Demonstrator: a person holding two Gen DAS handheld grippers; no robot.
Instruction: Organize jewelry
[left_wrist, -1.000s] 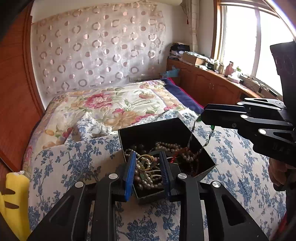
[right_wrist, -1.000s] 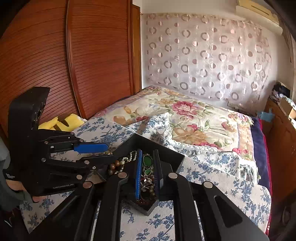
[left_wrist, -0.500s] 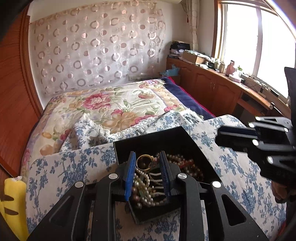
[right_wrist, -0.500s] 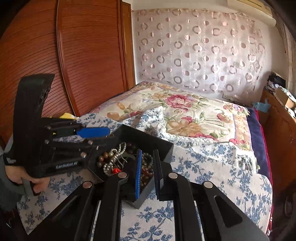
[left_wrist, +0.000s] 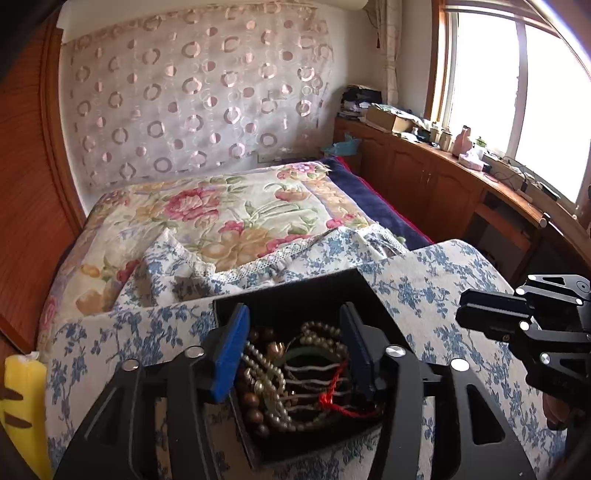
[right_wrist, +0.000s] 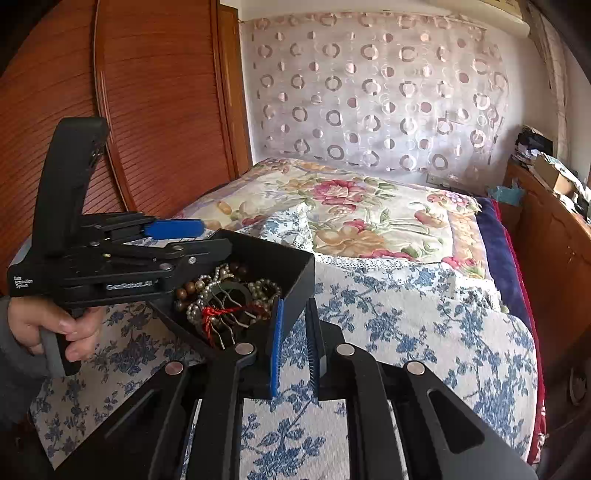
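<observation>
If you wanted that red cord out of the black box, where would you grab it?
Probably at the knotted tuft of the red cord, which stands proud of the pearl strands. Come from above into the open black box, since its walls block the sides, with the open left tongs straddling the knot.

A bed with a blue-flowered white cover (left_wrist: 436, 280) lying over a rose-patterned quilt (left_wrist: 229, 218). Behind it hangs a sheer curtain with circle motifs (left_wrist: 192, 96). Wooden cabinets (left_wrist: 417, 177) run under a bright window (left_wrist: 517, 85); a ribbed wooden wardrobe (right_wrist: 147, 103) stands opposite.
</observation>
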